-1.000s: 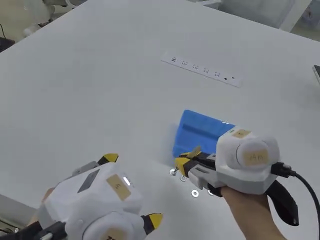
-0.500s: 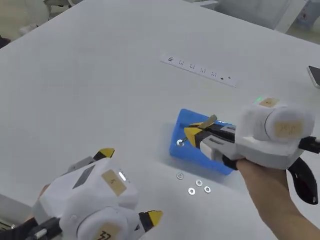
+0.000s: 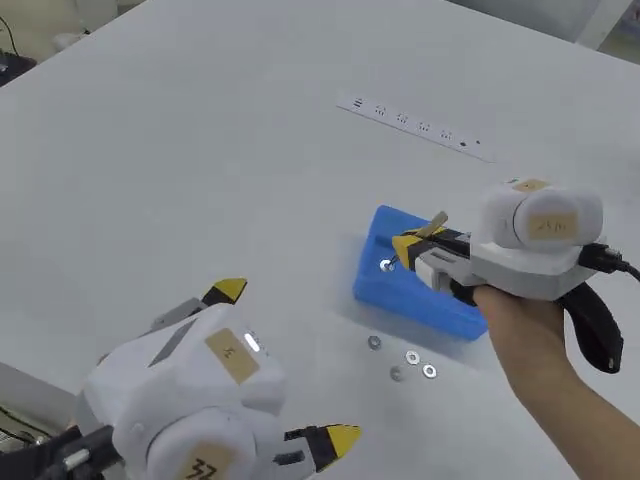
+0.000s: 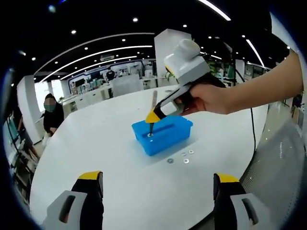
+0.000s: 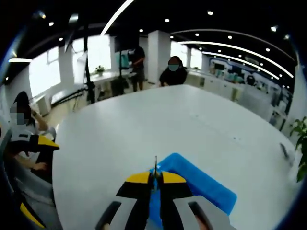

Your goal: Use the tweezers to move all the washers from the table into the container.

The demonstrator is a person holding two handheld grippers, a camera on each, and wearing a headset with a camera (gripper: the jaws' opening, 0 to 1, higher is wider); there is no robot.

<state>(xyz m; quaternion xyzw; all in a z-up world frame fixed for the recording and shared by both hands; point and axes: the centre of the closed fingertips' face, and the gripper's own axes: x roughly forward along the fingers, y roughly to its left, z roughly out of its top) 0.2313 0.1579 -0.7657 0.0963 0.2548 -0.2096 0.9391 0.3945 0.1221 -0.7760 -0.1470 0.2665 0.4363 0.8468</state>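
Washer at tip of tweezers (labels unreadable)

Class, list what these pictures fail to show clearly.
1. Container interior: head view, partly covered by the right gripper and tweezers; contents uncountable.
2. Tweezers' tip: right gripper view, too thin and blurred to tell whether it grips anything.
3. Left gripper: head view, cut by bottom edge.

tweezers hold a washer over the blue container, four washers beside it.
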